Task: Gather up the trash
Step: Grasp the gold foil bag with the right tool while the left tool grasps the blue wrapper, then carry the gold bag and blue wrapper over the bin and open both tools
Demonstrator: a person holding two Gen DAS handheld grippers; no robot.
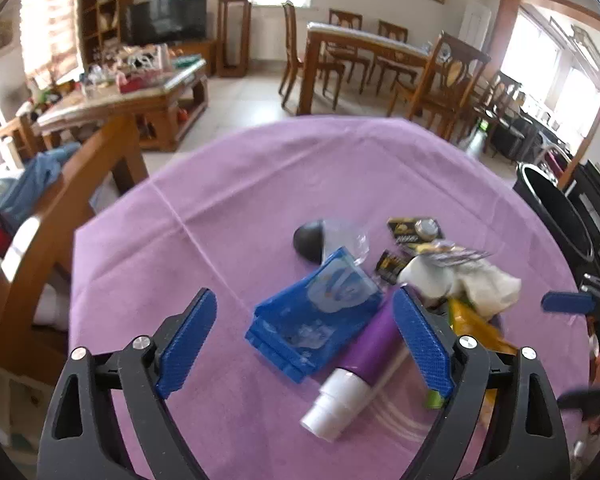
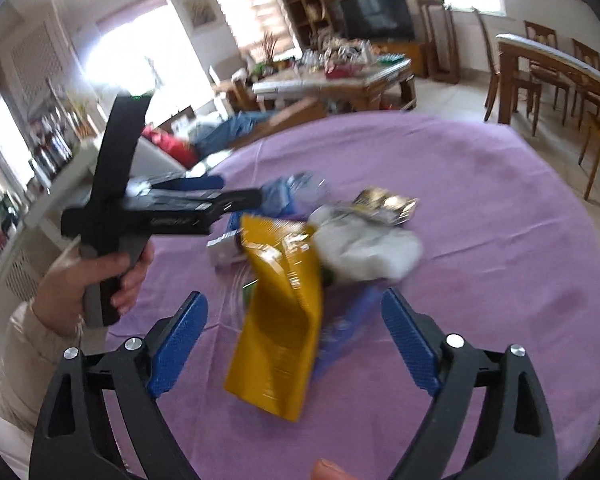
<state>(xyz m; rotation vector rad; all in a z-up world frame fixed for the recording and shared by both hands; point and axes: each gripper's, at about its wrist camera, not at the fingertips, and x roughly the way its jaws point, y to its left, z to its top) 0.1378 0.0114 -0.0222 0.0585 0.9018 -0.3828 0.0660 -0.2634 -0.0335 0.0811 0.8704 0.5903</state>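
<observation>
A heap of trash lies on a table with a purple cloth (image 1: 220, 208). In it are a blue packet (image 1: 320, 316), a purple tube with a white cap (image 1: 364, 356), a yellow pouch (image 2: 284, 312), crumpled white tissue (image 2: 368, 248) and black-and-gold wrappers (image 1: 414, 232). My left gripper (image 1: 304, 296) is open just short of the blue packet, its right finger beside the tube. My right gripper (image 2: 292, 296) is open too, the yellow pouch lying between its fingers without touching the pads. A hand (image 2: 72, 292) holds the left gripper (image 2: 236, 190) at the pile's left side.
A black bin (image 1: 556, 216) stands beyond the table's right edge. A dark grey rounded object (image 1: 310, 240) and clear plastic (image 1: 350, 238) lie behind the blue packet. A wooden chair back (image 1: 60, 240) is at the left. A dining table with chairs (image 1: 380, 64) stands farther back.
</observation>
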